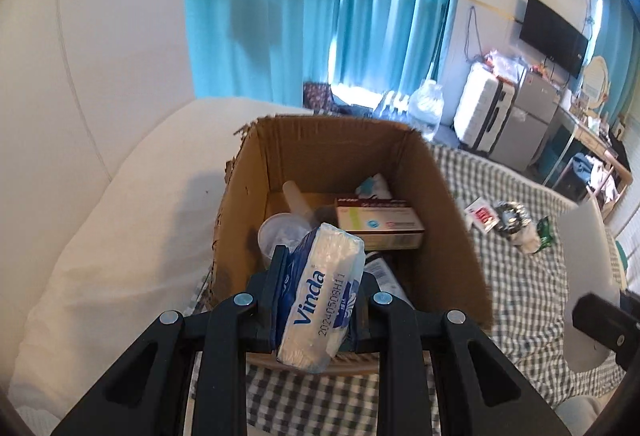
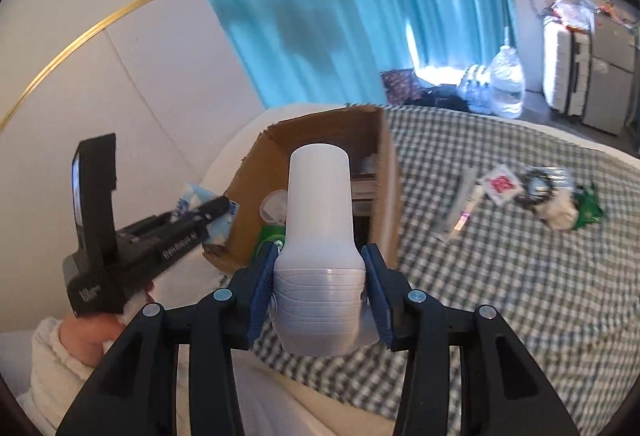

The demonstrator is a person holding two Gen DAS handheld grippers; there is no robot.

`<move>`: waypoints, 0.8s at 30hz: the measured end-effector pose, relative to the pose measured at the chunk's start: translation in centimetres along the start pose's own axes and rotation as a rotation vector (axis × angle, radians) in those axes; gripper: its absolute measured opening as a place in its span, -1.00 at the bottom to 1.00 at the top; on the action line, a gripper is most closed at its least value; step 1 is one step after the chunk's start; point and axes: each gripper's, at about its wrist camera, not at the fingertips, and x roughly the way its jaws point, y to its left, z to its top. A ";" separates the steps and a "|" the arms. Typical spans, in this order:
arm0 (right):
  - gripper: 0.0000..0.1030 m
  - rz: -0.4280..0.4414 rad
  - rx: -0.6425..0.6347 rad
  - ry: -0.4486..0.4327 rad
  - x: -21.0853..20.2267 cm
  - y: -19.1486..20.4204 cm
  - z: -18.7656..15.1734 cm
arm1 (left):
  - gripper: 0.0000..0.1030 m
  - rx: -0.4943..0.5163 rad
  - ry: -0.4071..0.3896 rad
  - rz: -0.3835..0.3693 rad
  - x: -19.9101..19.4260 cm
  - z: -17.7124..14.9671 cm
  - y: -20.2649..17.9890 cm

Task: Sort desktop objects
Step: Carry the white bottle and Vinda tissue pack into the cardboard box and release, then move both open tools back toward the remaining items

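Lying at the far left of the left wrist view is a big white pillow (image 1: 100, 236), and beside it, on the green-and-white checked bed cover (image 1: 520, 296), stands an open brown cardboard box (image 1: 452, 228). Inside the box I can see a clear plastic cup (image 1: 276, 232), a flat red-and-white carton (image 1: 380, 224) and some other things that are too dark to name. The left gripper (image 1: 316, 300) has its black tongs clamped on a soft blue-and-white pack of Vinda paper tissues (image 1: 320, 292), and this pack hangs over the near edge of the box. To the right of the box, on the cover, lies a small heap of loose things: a white sachet with red print (image 1: 482, 216), a silver crumpled wrapper (image 1: 510, 216) and a green wrapper (image 1: 545, 232).

From the right wrist view, the left gripper (image 2: 216, 212) is seen from the side at the left, held by a hand (image 2: 88, 336) in a fluffy white sleeve (image 2: 48, 376), with the tissue pack (image 2: 192, 200) at the box's (image 2: 384, 196) left wall. In the middle, the right gripper (image 2: 320, 288) has its tongs, with blue pads (image 2: 262, 288), pressed on a stack of white plastic cups (image 2: 320, 236) turned bottom forward, in front of the box. Further right, the same heap (image 2: 540, 192) lies on the checked cover (image 2: 500, 296), well apart from the box.
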 end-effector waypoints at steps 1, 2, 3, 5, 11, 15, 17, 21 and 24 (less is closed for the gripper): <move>-0.16 0.013 0.007 0.012 1.4 0.1 0.6 | -0.54 0.006 0.013 0.002 0.9 0.3 0.1; -0.16 0.020 0.009 0.019 2.1 0.1 0.9 | -0.54 0.012 0.021 0.004 1.5 0.5 0.4; -0.16 0.024 0.010 0.029 3.5 0.1 1.5 | -0.54 0.017 0.029 0.005 2.1 0.7 0.4; -0.16 0.029 0.012 0.045 5.4 0.0 2.3 | -0.54 0.023 0.047 0.005 3.9 1.6 0.6; -0.07 -0.019 0.033 0.119 10.6 -0.4 3.7 | -0.43 0.051 0.086 0.021 7.7 4.5 0.3; 0.04 -0.030 0.019 0.115 10.7 -0.8 3.2 | 0.86 0.021 0.063 0.043 8.4 5.7 0.2; 0.04 -0.054 0.026 0.100 10.0 -1.3 2.9 | 0.89 0.000 0.028 0.078 7.7 5.8 0.4; 0.06 -0.081 0.079 0.093 8.1 -2.8 1.7 | 0.92 -0.012 0.062 0.102 7.1 5.2 0.8; 0.06 -0.105 0.120 0.085 6.0 -3.9 0.5 | 0.92 -0.009 0.055 0.115 5.4 4.1 0.9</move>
